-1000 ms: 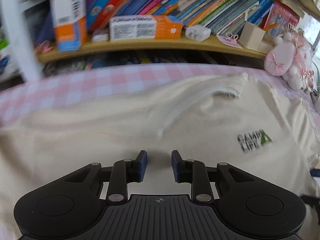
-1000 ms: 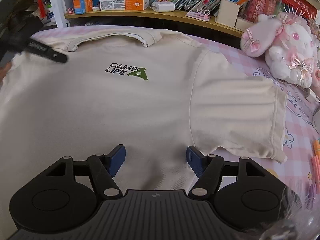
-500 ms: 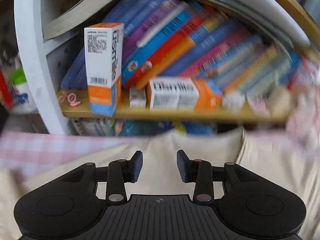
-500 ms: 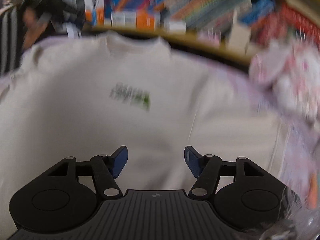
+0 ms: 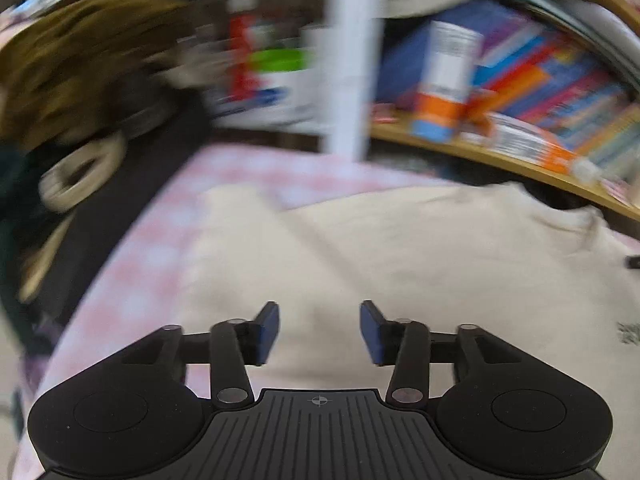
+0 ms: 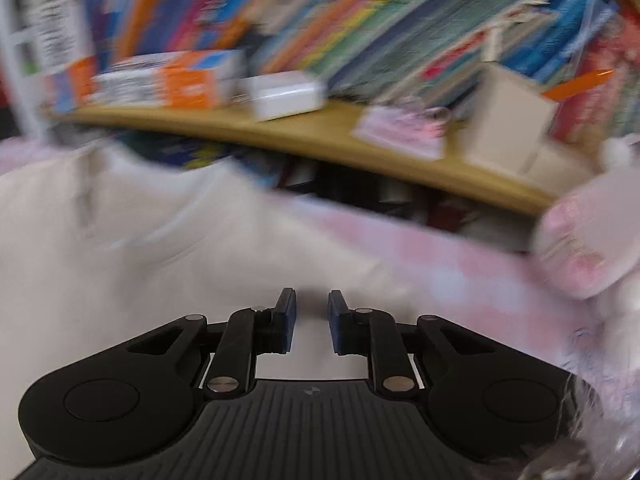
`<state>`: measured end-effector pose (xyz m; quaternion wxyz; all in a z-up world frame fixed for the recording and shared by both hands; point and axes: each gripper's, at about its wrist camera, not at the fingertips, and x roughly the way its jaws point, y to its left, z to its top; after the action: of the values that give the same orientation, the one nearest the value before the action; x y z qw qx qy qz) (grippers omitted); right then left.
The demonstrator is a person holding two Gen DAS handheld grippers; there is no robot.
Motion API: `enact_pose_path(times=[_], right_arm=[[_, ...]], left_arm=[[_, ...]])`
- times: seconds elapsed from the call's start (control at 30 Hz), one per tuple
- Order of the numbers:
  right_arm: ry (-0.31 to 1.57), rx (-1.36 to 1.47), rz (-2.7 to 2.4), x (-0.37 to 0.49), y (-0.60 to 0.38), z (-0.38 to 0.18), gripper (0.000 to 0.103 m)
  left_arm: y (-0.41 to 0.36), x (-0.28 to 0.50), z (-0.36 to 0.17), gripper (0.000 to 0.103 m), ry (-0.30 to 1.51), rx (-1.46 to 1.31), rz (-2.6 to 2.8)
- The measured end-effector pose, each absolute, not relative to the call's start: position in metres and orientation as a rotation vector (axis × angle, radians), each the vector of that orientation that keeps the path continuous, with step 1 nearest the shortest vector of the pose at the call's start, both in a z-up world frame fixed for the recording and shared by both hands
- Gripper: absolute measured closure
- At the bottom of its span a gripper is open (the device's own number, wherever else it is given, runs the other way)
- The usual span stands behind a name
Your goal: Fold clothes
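Note:
A cream T-shirt (image 5: pixel 400 260) lies spread flat on a pink checked cloth (image 5: pixel 132 280). My left gripper (image 5: pixel 319 312) hangs over the shirt's left shoulder and sleeve. Its jaws are opening, and only flat cloth shows below them. In the right wrist view the same T-shirt (image 6: pixel 120 260) fills the lower left. My right gripper (image 6: pixel 310 300) is at the shirt's right shoulder edge. Its jaws are closing to a narrow gap, and blur hides whether any cloth is caught between them. Both views are smeared by motion.
A wooden shelf (image 6: pixel 320 140) packed with books and boxes runs along the far edge of the cloth. A white post (image 5: pixel 348 80) stands at the shelf's left end. A pink plush toy (image 6: pixel 592 248) sits at the right. A blurred person in dark clothing (image 5: pixel 60 160) is at the far left.
Both grippers swept from the shirt's middle up toward its shoulders, the left one leftward and the right one rightward. The left jaws widened. The right jaws narrowed sharply.

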<state>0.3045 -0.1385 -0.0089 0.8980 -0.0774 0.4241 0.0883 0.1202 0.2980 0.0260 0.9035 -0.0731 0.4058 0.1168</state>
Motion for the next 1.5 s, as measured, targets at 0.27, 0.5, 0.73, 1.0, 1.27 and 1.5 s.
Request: enact_pose_path(times=[0.27,0.5,0.73,1.0,1.27,1.5], right_arm=[[0.815,-0.053,0.263,0.224,-0.170,0.024,0.086],[0.815,-0.142,0.271,0.106,-0.182,0.031,0.086],[0.868,-0.132,0.221,0.059,-0.186,0.017,0.086],[0.936,0.040,0.118,0.019,-0.224,0.022,0.069],[1.039,0.154,0.137,-0.044,-0.225,0.010,0.067],[1.036,0.032,0.142,-0.062,-0.203,0.007,0.100]], left_arm=[[0.344,0.113,0.010,0.047,0.826,-0.208,0.448],[0.345,0.110,-0.003,0.088,0.851,-0.269,0.495],[0.330,0.075,-0.005,0.080,0.847,-0.300,0.512],[0.318,0.028,0.013,0.052,0.833,-0.278,0.278],[0.283,-0.040,0.000,0.037,0.920,-0.181,0.118],[0.286,-0.050,-0.001,0.044,0.916,-0.183,0.109]])
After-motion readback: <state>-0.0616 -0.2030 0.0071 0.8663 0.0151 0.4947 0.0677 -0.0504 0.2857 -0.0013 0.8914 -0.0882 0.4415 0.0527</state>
